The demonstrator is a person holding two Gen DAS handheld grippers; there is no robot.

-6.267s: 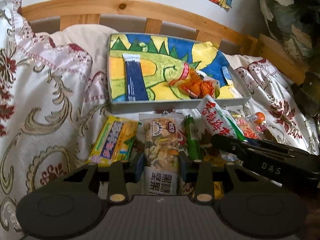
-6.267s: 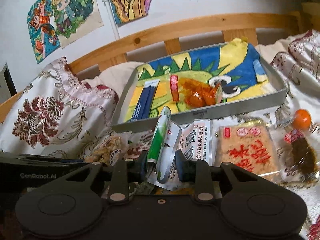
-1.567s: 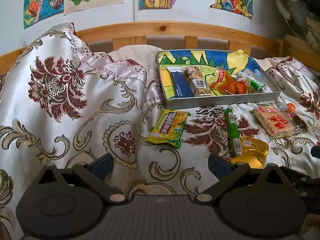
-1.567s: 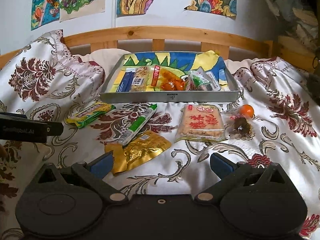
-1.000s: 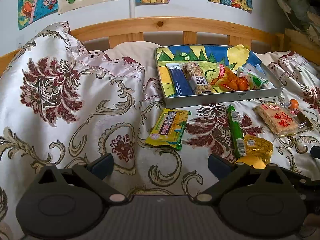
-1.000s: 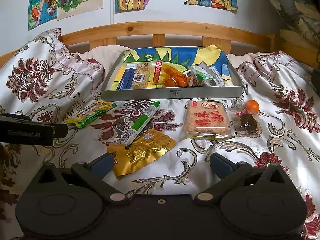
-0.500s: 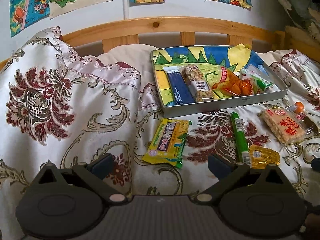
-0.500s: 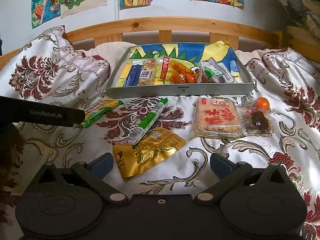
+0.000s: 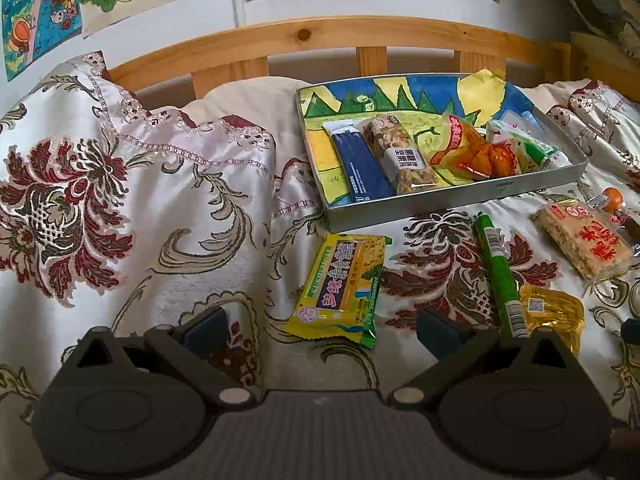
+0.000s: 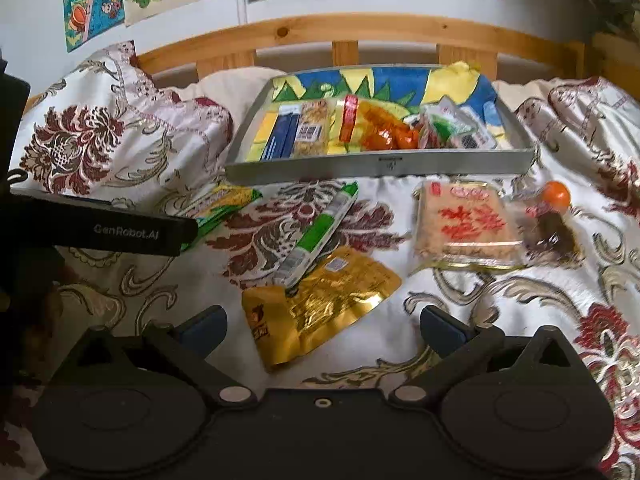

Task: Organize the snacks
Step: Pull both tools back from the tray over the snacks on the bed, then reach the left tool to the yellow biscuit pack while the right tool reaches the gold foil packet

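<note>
A grey tray with a painted lining sits on the bed and holds several snack packs. Loose on the quilt in front of it lie a yellow-green wafer pack, a green stick, a gold pouch, a rice cracker pack and a small bag with an orange ball. My left gripper is open just short of the wafer pack. My right gripper is open with the gold pouch between its fingers.
A wooden headboard runs behind the tray, with drawings on the wall above. A raised fold of flowered quilt fills the left. The left gripper's body crosses the left edge of the right wrist view.
Both grippers have come forward and lower toward the loose snacks, staying open. The wafer pack and the gold pouch now lie much closer to the fingers.
</note>
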